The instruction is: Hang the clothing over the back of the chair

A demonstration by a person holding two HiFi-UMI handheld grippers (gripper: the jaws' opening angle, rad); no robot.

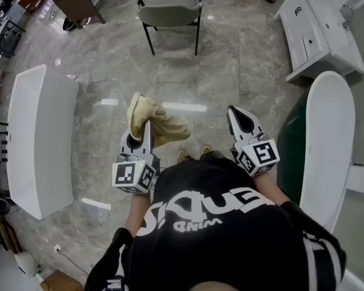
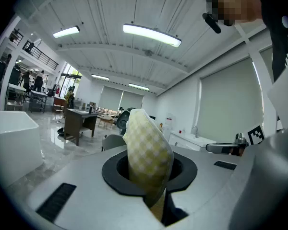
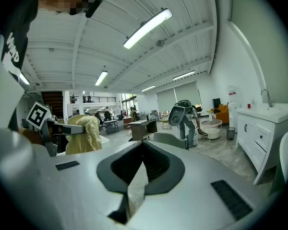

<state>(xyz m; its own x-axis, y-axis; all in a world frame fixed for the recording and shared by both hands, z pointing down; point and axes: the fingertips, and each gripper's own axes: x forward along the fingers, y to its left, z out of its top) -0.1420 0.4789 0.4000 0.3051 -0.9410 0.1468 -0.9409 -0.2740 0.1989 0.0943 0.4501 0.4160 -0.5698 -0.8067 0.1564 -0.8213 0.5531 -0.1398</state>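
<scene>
The clothing (image 1: 151, 123) is pale yellow with a fine white check. The left gripper (image 1: 147, 126) and right gripper (image 1: 238, 117) are both silver-grey with black round the jaws, and their cubes (image 1: 133, 174) have black-and-white square markers. The floor (image 1: 230, 71) is glossy grey, marble-look. The far chair (image 1: 170, 14) is grey with black legs. The left table (image 1: 39, 138) and far-right cabinet (image 1: 318, 29) are white. Near, the shirt (image 1: 218, 217) is black with white lettering.

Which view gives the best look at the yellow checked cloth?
Head view: the whole cloth shows, bunched and draping from the left tool. The left gripper view shows only a close-up fold clamped between its jaws. The right gripper view shows it small at the left, hanging from that tool.
</scene>
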